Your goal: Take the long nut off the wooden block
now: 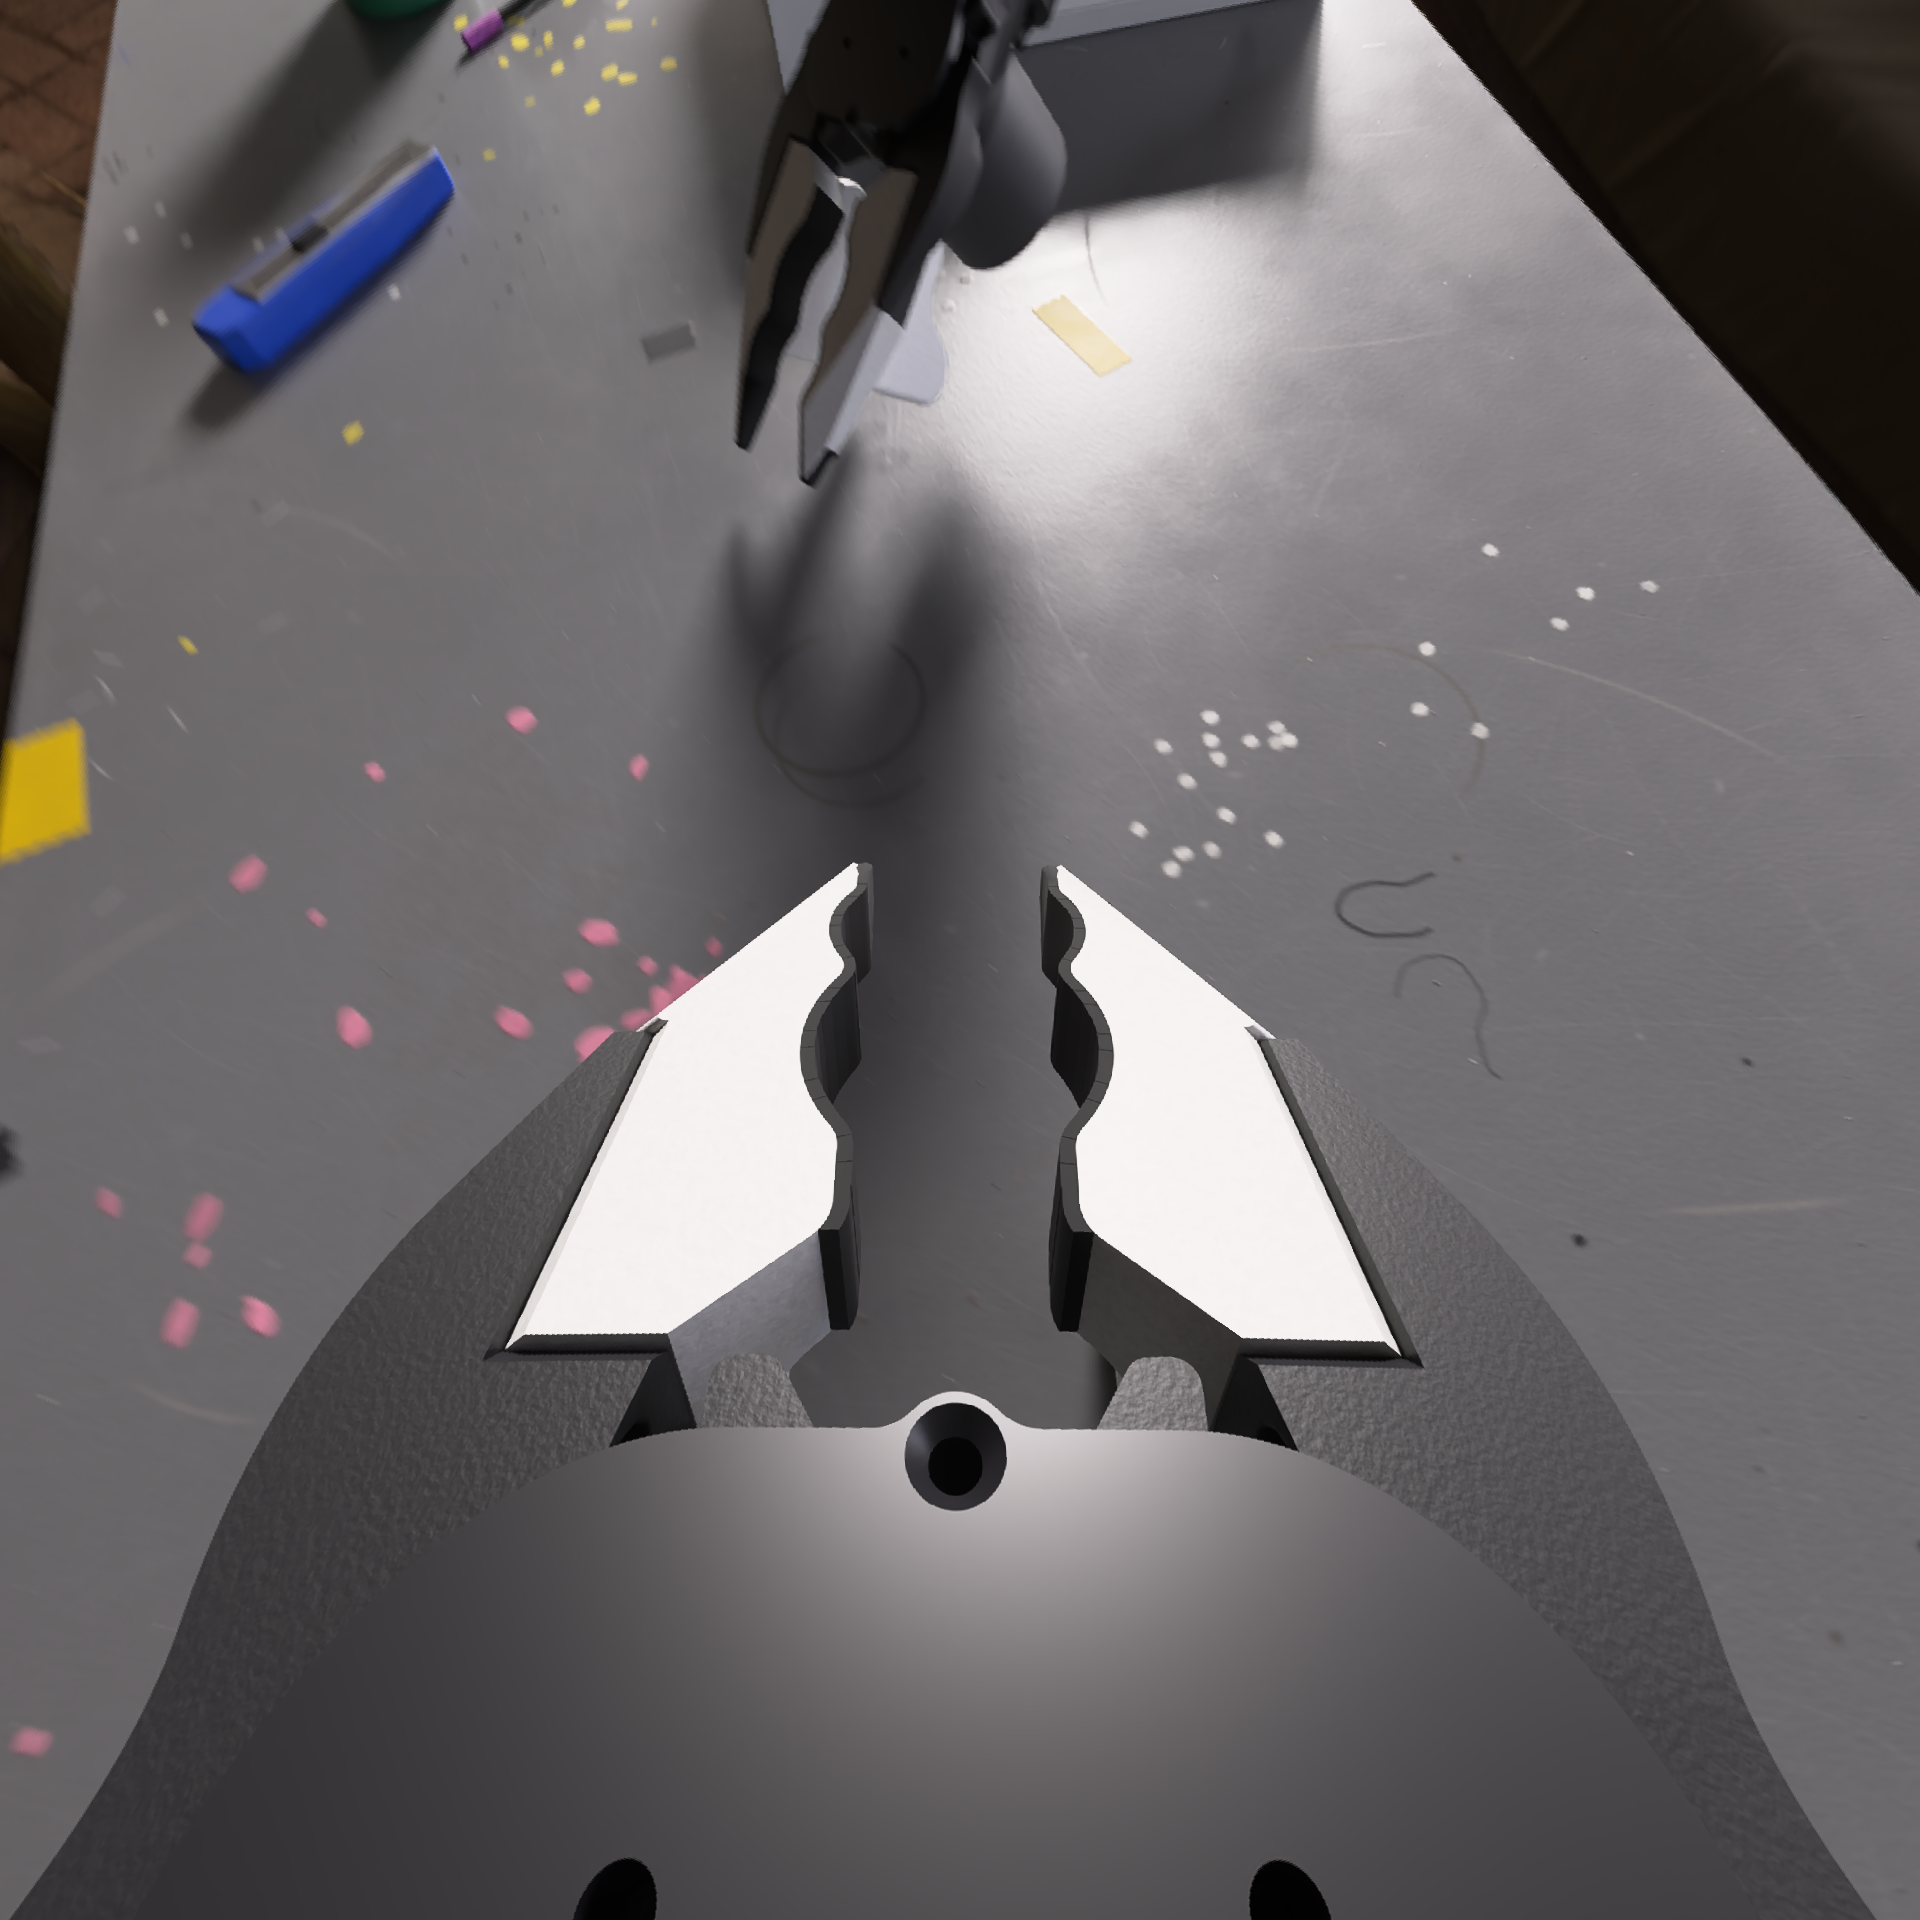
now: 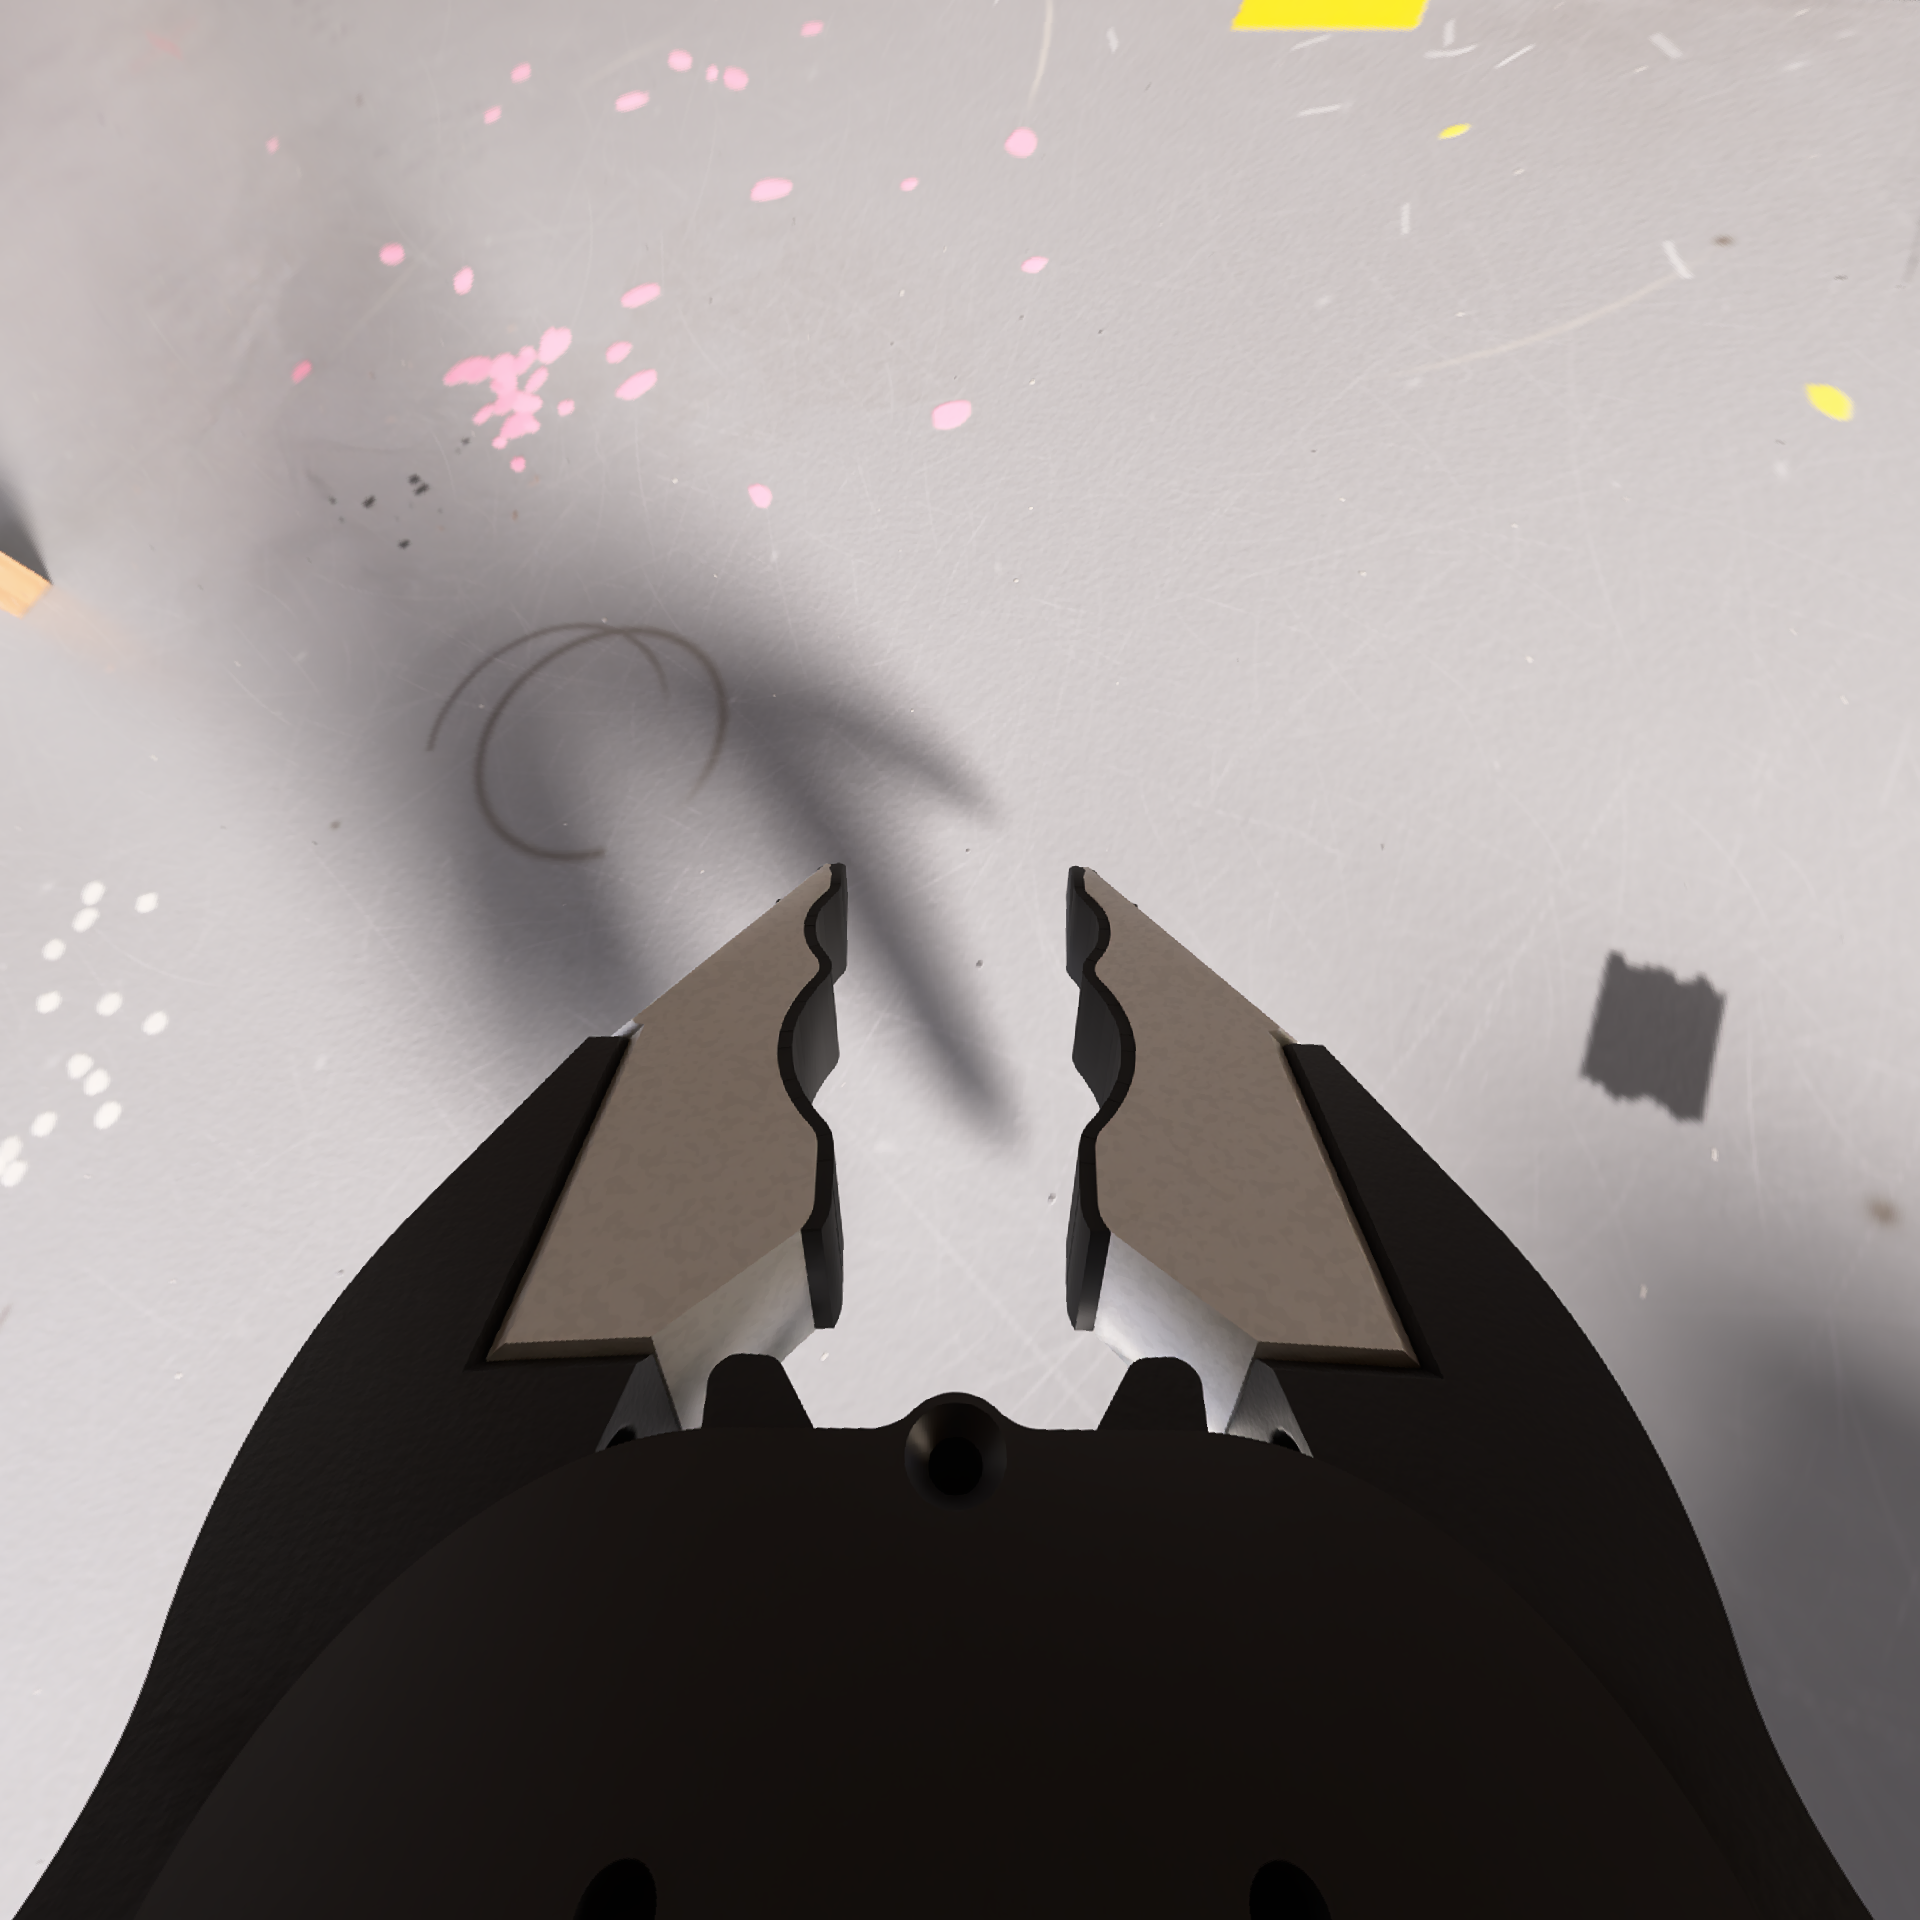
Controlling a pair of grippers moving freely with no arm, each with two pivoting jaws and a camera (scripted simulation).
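Observation:
My left gripper (image 1: 956, 883) is open and empty, held above the grey table (image 1: 1247, 540). My right gripper (image 2: 956, 883) is open and empty too, pointing down at the table. The right gripper also shows in the left wrist view (image 1: 784, 447), black, hanging over the table's far middle with its fingers a little apart. A corner of the wooden block (image 2: 19, 587) shows at the left edge of the right wrist view. The long nut is not in view in either frame.
A blue box cutter (image 1: 327, 260) lies at the far left. A grey box (image 1: 1164, 94) stands at the back. A yellow paper square (image 1: 42, 788) lies at the left edge; tape scraps (image 1: 1081, 335) and a dark patch (image 2: 1652, 1047) lie flat. The table's right edge (image 1: 1662, 281) drops off.

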